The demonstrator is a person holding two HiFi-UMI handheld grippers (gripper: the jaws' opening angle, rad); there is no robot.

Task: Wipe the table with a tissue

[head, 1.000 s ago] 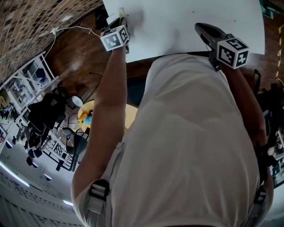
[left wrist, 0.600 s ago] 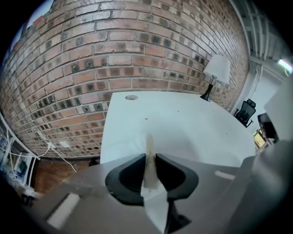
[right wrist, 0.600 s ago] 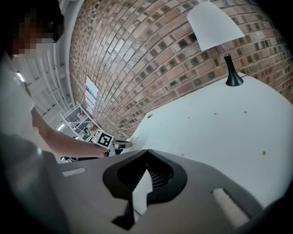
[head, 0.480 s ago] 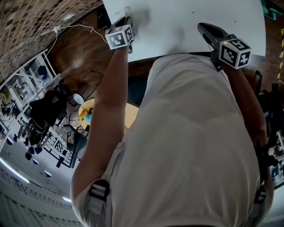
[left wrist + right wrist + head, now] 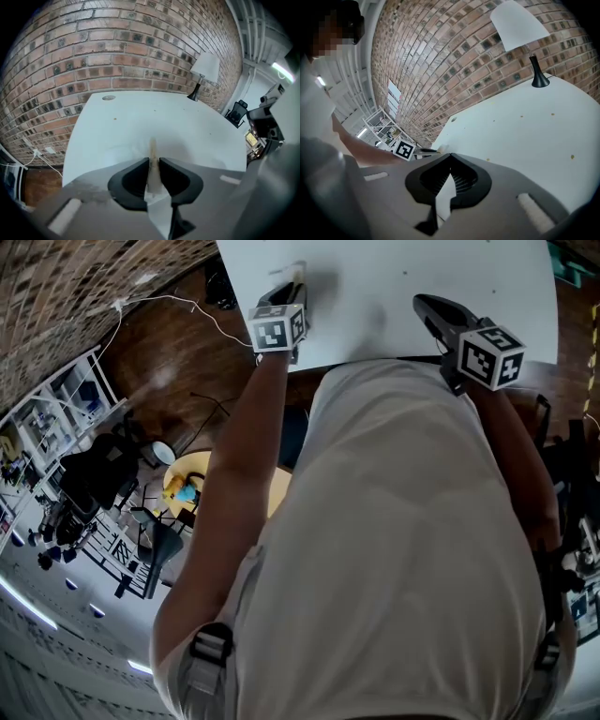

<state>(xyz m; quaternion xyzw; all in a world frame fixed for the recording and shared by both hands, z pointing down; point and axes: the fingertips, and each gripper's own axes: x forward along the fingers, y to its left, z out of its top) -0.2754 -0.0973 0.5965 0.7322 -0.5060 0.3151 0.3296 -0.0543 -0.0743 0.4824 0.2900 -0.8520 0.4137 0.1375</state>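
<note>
A person in a white shirt (image 5: 403, 521) is seen from above, leaning over the near edge of a white table (image 5: 394, 277). Both arms are reached forward over it.

The left arm (image 5: 230, 465) is bare and stretched out almost straight. The left gripper (image 5: 287, 292) is held at its end and tipped steeply downward, with its tip brought down to the table top close to the near edge, toward the table's left side. Its marker cube is turned up toward the head camera. In the left gripper view, the two dark jaws are seen pinched on a tissue (image 5: 152, 150), a thin, pale, folded strip gripped between the pads. Part of the tissue sticks out past the tips toward the table surface, and part trails back below them.

The right arm (image 5: 520, 456) is bent and kept closer to the body. The right gripper (image 5: 429, 306) is held over the table near that same edge, well apart from the left one, and is sloped gently downward. Whether it touches the table cannot be told. In the right gripper view, its jaws are brought together at the tips, with nothing caught between them.

A lamp (image 5: 524, 28) with a white shade is set at the far side of the table, in front of a brick wall (image 5: 440, 70). A wooden floor (image 5: 159, 343) is visible to the left of the table.
</note>
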